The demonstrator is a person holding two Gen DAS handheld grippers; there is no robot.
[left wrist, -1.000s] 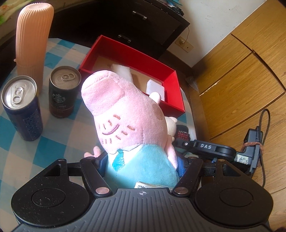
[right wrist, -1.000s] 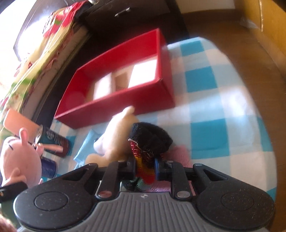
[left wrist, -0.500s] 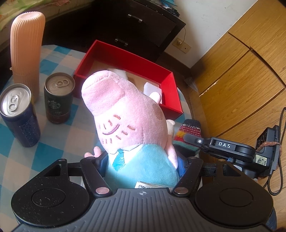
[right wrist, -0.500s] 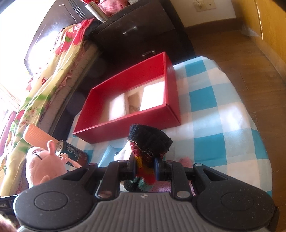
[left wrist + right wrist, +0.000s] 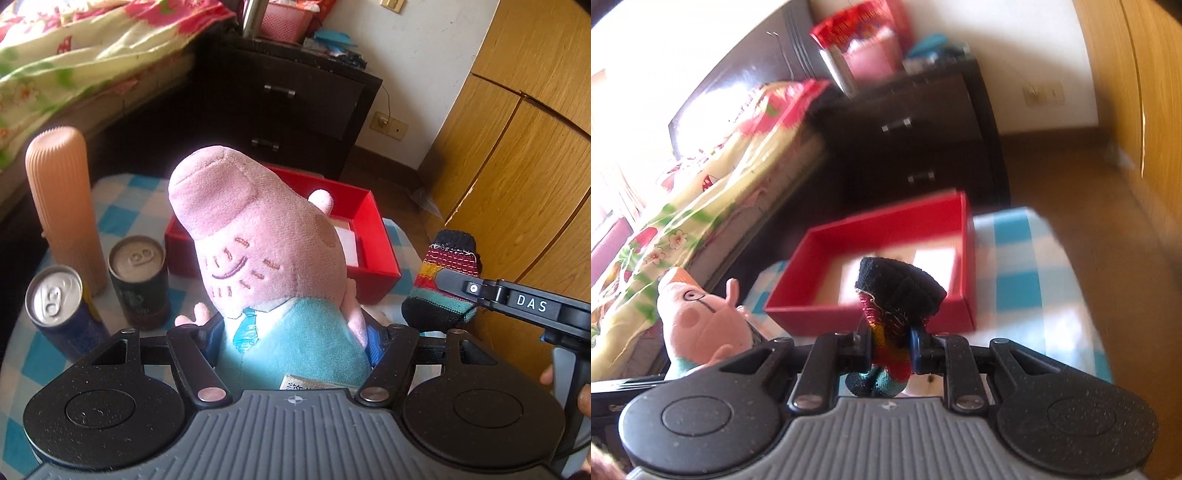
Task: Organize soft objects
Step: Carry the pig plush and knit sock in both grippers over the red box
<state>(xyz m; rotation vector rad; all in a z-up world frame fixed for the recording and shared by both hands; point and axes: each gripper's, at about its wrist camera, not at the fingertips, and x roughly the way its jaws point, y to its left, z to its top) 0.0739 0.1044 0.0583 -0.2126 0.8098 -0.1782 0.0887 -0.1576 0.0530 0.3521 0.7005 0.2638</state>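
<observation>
The surface [image 5: 122,210], under a blue-checked cloth, carries the red box [image 5: 380,236] at its far edge, straight ahead of both grippers and open on top. The pig [image 5: 266,258] is the bigger load: the left gripper [image 5: 295,347] has its jaws closed on the teal body, head upright, long axis pointing toward the box, held clear above the cloth. The sock [image 5: 897,302] is pinched mid-length in the right gripper [image 5: 890,350], jaws nearly together, black cuff uppermost, toe hanging below. From the right view the sock sits nearly over the box's near wall, so I judge the right hand nearer to dropping in first. Two cans [image 5: 140,280] and a ribbed tube [image 5: 62,206] stand left of the pig
</observation>
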